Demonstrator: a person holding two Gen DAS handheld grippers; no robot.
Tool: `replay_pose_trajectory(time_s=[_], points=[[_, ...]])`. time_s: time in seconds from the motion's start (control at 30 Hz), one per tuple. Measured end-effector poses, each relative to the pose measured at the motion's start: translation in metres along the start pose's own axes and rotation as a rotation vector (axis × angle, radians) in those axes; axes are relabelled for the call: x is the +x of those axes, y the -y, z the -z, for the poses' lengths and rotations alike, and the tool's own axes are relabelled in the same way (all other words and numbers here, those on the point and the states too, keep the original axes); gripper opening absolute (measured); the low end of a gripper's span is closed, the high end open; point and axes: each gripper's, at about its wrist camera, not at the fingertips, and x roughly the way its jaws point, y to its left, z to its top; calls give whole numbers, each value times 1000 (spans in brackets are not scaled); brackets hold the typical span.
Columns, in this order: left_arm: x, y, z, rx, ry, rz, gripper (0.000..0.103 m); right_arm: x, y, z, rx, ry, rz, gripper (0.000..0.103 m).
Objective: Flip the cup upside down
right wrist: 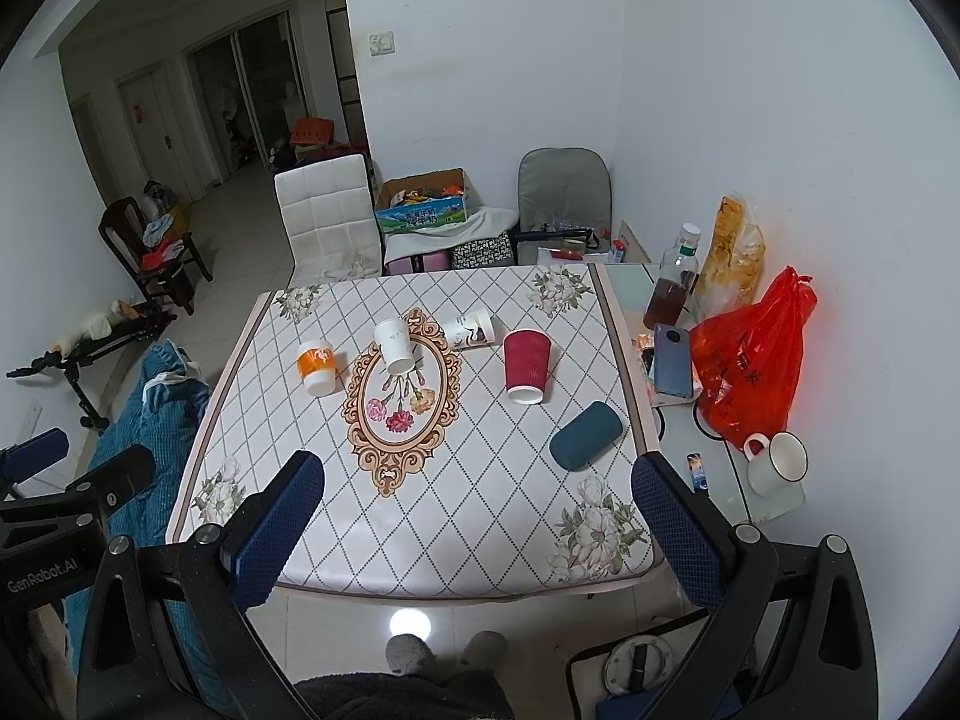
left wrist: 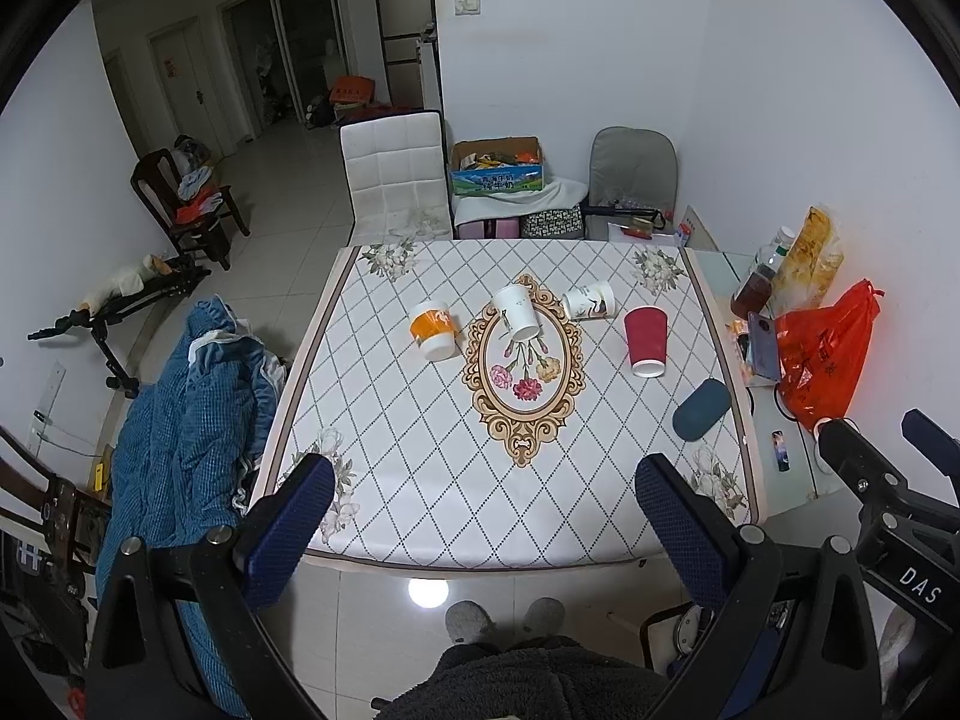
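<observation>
Several paper cups are on the patterned table (left wrist: pixel 420 480). An orange-and-white cup (left wrist: pixel 433 329) (right wrist: pixel 317 368), a plain white cup (left wrist: pixel 517 312) (right wrist: pixel 395 346) and a dark red ribbed cup (left wrist: pixel 646 341) (right wrist: pixel 526 366) stand upside down, rims on the cloth. A white printed cup (left wrist: pixel 589 300) (right wrist: pixel 471 329) lies on its side behind them. My left gripper (left wrist: pixel 486 528) is open and empty, held high over the table's near edge. My right gripper (right wrist: pixel 480 528) is open and empty too, just to its right.
A dark teal case (left wrist: pixel 701 408) (right wrist: pixel 587 434) lies at the table's right. On the glass side table (right wrist: pixel 720 480) are a red plastic bag (right wrist: pixel 750 360), a phone (right wrist: pixel 673 360), a bottle (right wrist: pixel 673 279) and a white mug (right wrist: pixel 777 462). Chairs stand behind; a blue quilt (left wrist: pixel 186 420) lies left.
</observation>
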Motion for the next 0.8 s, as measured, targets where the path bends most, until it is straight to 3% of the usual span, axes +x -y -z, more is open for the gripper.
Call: replay_pose_trajectory(time_s=[0.8], points=[[1, -1, -7, -3, -5, 0, 103, 4, -9, -9, -3, -8, -7, 103]])
